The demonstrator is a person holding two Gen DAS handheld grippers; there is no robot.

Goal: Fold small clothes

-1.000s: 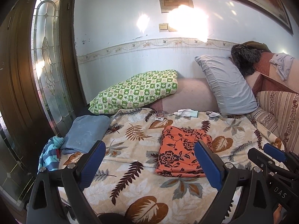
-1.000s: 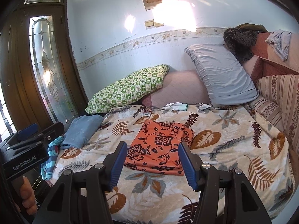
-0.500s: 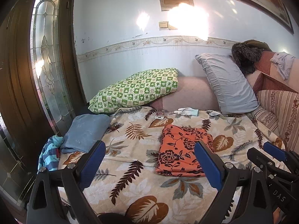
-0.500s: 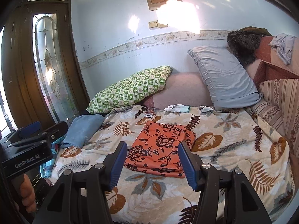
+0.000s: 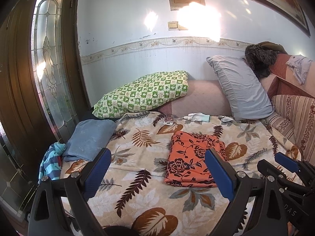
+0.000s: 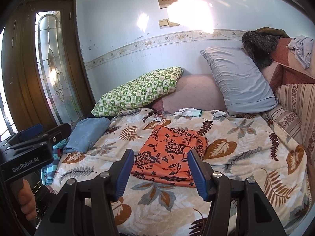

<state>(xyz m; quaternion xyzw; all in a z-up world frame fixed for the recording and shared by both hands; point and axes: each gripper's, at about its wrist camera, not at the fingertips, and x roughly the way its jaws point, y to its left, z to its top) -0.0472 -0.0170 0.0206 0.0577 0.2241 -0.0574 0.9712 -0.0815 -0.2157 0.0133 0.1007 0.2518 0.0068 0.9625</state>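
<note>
Currently, I find the orange floral garment (image 6: 169, 153) lying flat on the leaf-print blanket (image 6: 246, 137) of the bed, folded into a tidy rectangle with layered edges showing along its near side. I judge that piece finished. Off to the left edge of the bed, a blue cloth (image 5: 90, 137) sits folded, and just beside it a striped blue garment (image 5: 52, 163) lies bunched and hanging over the edge; that one looks unfolded and is probably still to do. Small white socks (image 5: 196, 117) rest near the grey pillow (image 5: 242, 90), loose.

My left gripper (image 5: 157, 169) hovers above the blanket with its fingers (image 5: 98, 169) spread wide and nothing between them. My right gripper (image 6: 160, 171) hangs short of the orange garment, fingers (image 6: 124, 173) partly apart, holding nothing. Neither touches any cloth.
</note>
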